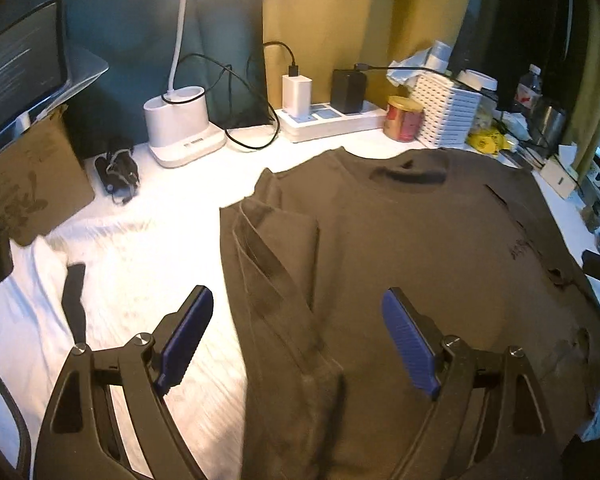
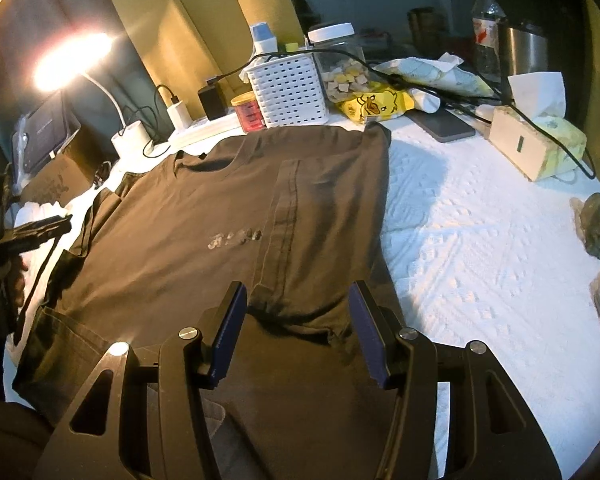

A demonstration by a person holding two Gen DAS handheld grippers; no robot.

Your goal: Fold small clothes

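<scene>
**T-shirt (image 1: 420, 248) halfway folded, both sides tucked in**

Lying flat on the white cloth (image 2: 480, 232), collar pointing away toward the clutter at the back, so plenty of room for working the near end. Both sleeves already flipped inward: the left-side flap (image 1: 276, 248) resting just ahead of and between the left gripper (image 1: 300, 340) fingers, the right-side flap (image 2: 292, 220) running straight out ahead of the right gripper (image 2: 296, 332) fingers. Probably done that way to narrow the shirt into a strip before doubling it lengthwise.

Left gripper: hanging released, blue pads (image 1: 410, 344) spread wide, nothing pinched. Folded edge sitting under the gap, not touched by either pad. Looking like a let-go right over the spot where the flap belongs.

Right gripper: also gaping, pads (image 2: 366, 332) standing either side of the flap's near end, fabric below and between them but not squeezed. Hovering low over the hem end, likely lining up for the next pinch.

Lamp base (image 1: 180, 128), power strip (image 1: 332, 120), white basket (image 2: 288, 92) and tissue box (image 2: 536, 144) all sitting well beyond the fingertips, past the collar or off to the right, so not getting in the way. Guessing the next bit needs both hem corners grabbed and carried toward the collar. Main risk: flaps sliding back open while lifting.
</scene>
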